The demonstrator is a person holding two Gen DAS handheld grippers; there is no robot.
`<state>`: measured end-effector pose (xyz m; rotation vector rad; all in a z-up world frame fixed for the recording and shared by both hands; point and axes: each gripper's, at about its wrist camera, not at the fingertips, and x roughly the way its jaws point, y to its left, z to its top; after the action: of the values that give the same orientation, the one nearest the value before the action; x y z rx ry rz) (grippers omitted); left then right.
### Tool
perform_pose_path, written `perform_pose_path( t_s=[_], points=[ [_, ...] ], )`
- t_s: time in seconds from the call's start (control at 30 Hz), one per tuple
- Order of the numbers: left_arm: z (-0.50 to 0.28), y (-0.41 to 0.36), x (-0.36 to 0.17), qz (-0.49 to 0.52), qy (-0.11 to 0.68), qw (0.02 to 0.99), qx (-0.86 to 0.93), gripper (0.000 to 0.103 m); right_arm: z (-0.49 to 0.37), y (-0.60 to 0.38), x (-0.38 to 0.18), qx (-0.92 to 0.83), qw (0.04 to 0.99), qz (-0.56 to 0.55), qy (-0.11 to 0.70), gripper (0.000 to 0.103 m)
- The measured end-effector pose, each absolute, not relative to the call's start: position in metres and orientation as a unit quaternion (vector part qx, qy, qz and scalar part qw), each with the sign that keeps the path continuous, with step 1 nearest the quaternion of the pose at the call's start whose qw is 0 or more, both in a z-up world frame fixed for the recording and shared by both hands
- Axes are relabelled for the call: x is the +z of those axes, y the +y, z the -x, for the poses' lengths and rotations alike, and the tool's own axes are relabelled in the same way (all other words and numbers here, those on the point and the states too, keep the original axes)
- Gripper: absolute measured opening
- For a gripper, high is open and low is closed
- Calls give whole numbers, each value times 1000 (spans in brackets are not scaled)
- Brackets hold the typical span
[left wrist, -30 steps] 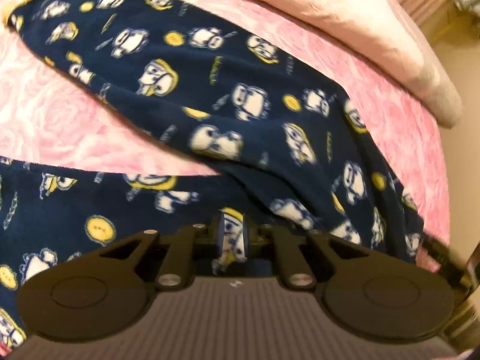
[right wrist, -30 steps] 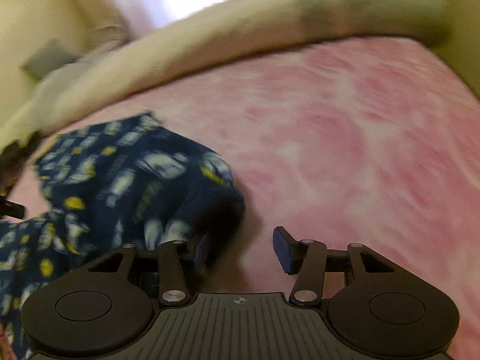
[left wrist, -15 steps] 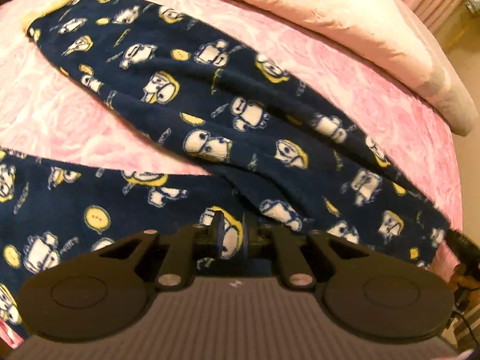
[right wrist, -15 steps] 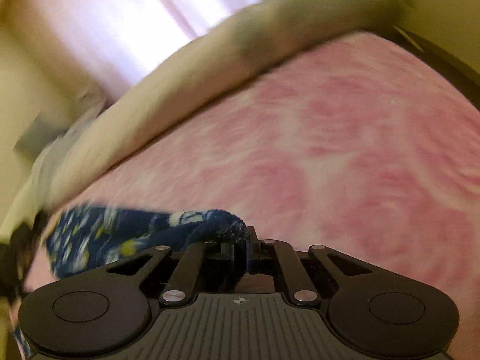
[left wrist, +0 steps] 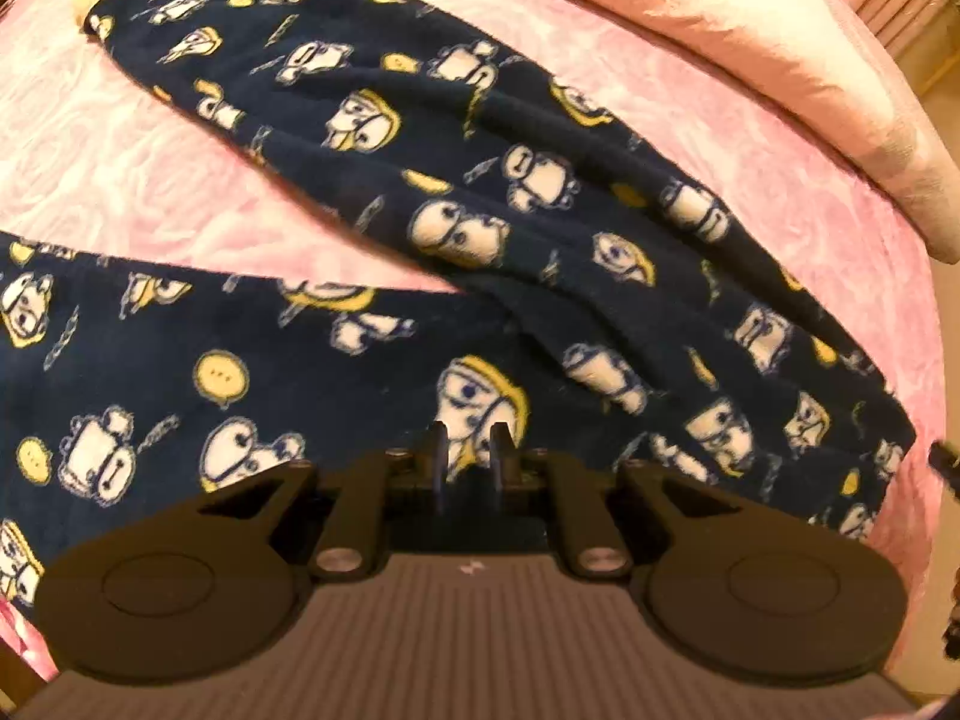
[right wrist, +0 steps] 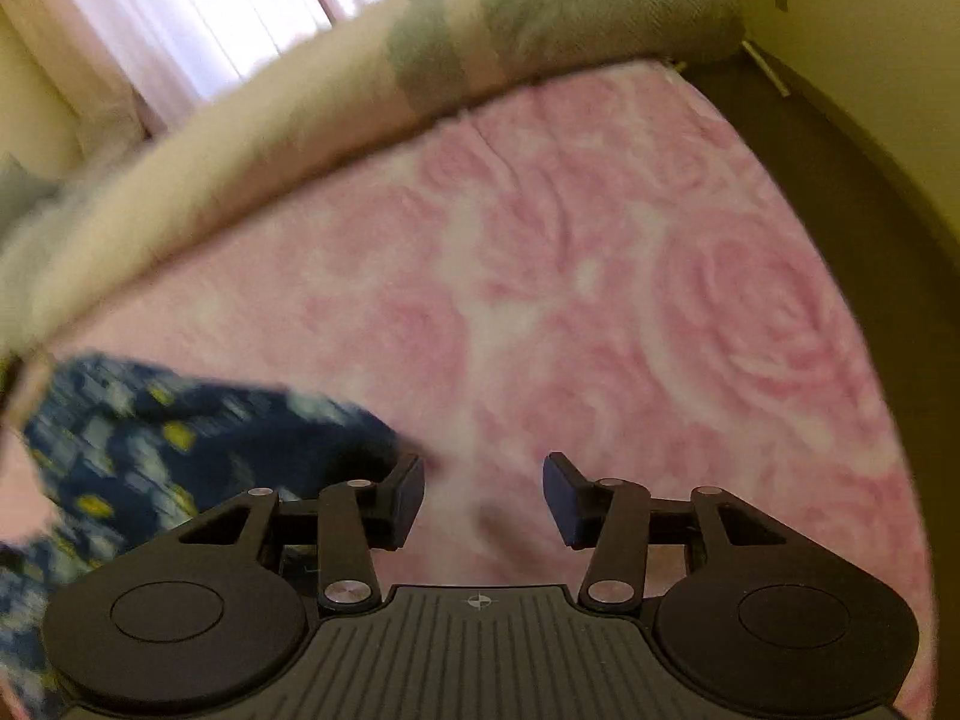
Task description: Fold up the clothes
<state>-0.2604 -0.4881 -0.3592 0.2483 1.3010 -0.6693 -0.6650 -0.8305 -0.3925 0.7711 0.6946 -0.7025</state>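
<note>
Navy fleece pajama pants (left wrist: 468, 228) with white and yellow cartoon print lie spread on a pink rose-patterned bed cover (left wrist: 108, 168), their two legs reaching to the upper left and the left. My left gripper (left wrist: 468, 450) sits at the waist end, its jaws a narrow gap apart with a fold of the fabric between them. My right gripper (right wrist: 483, 492) is open and empty over the pink cover (right wrist: 600, 300). An edge of the pants (right wrist: 180, 456) lies just left of its left finger.
A rolled beige and grey quilt (right wrist: 360, 72) runs along the far side of the bed and shows in the left wrist view (left wrist: 750, 48) too. Curtains (right wrist: 180, 12) hang behind. A dark bed frame edge (right wrist: 870, 210) borders the right side.
My right gripper, shut on the pants' edge half a second ago, has opened and let go. The left gripper's jaws have parted slightly, and the pants lie flatter.
</note>
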Motion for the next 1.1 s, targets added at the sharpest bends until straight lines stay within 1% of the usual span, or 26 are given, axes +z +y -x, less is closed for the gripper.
perform_pose_path(
  t_s=[0.1,0.23,0.33,0.47,0.6,0.7,0.8,0.9,0.97,1.03,1.1],
  points=[
    [258,-491,-359,-110,590,738,-308,10,642,-837,-386,-291,830,-362,308,48],
    [247,-511,-353,-129,565,740,-342,11,567,-838,-393,-213,856,-311,354,48],
    [228,-539,-351,-157,535,739,-377,15,519,-831,-405,-161,865,-271,391,48],
    [195,-587,-354,-214,484,732,-428,19,484,-830,-419,-151,859,-238,427,48],
    [169,-633,-363,-291,436,693,-495,26,485,-843,-428,-151,847,-251,444,48],
    [161,-664,-371,-362,378,647,-555,31,486,-849,-429,-140,839,-252,461,48],
    [157,-684,-380,-419,328,605,-592,32,486,-855,-427,-133,836,-269,459,48],
    [147,-697,-390,-453,308,559,-623,33,483,-861,-423,-132,835,-298,443,48],
    [139,-706,-397,-466,304,526,-643,36,481,-865,-423,-126,831,-319,437,48],
    [135,-712,-405,-481,302,495,-658,42,475,-866,-426,-127,827,-325,441,48],
    [134,-719,-417,-503,296,470,-662,43,472,-863,-426,-132,829,-320,439,48]
  ],
)
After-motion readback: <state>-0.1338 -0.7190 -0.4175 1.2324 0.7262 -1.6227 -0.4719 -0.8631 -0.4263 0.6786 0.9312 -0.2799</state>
